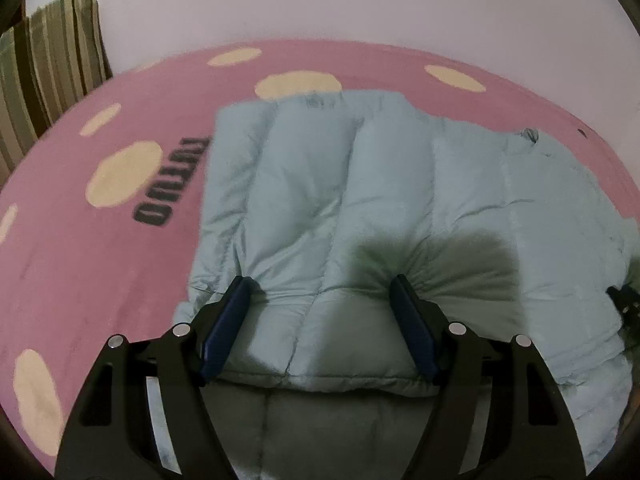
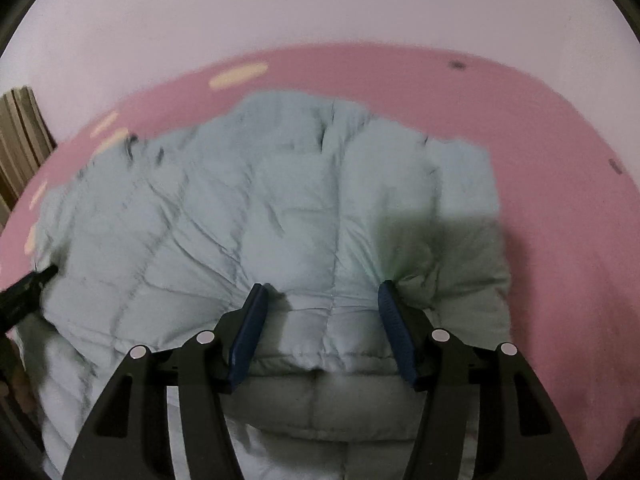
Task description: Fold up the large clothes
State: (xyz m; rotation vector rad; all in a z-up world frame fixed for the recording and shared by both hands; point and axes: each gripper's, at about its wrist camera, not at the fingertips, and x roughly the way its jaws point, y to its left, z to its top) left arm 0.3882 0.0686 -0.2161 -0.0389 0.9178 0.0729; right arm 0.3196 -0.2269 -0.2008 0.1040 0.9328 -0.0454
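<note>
Left wrist view: pale blue puffer jacket [image 1: 340,184] lies on pink spotted bed cover [image 1: 100,260], long axis sideways. Left tongs [image 1: 320,286], right tongs [image 2: 320,290] each pinch bunched near folded edge.

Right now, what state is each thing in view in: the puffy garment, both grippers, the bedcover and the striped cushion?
Pale blue quilted puffer jacket: lying on the bedcover, near edge doubled over.
Left gripper: jaws wide, pads pressed into the jacket's folded edge.
Right gripper: jaws wide, pads bunching the folded edge.
Pink bedcover with cream spots: spread flat.
Striped cushion: upright against the wall.
</note>
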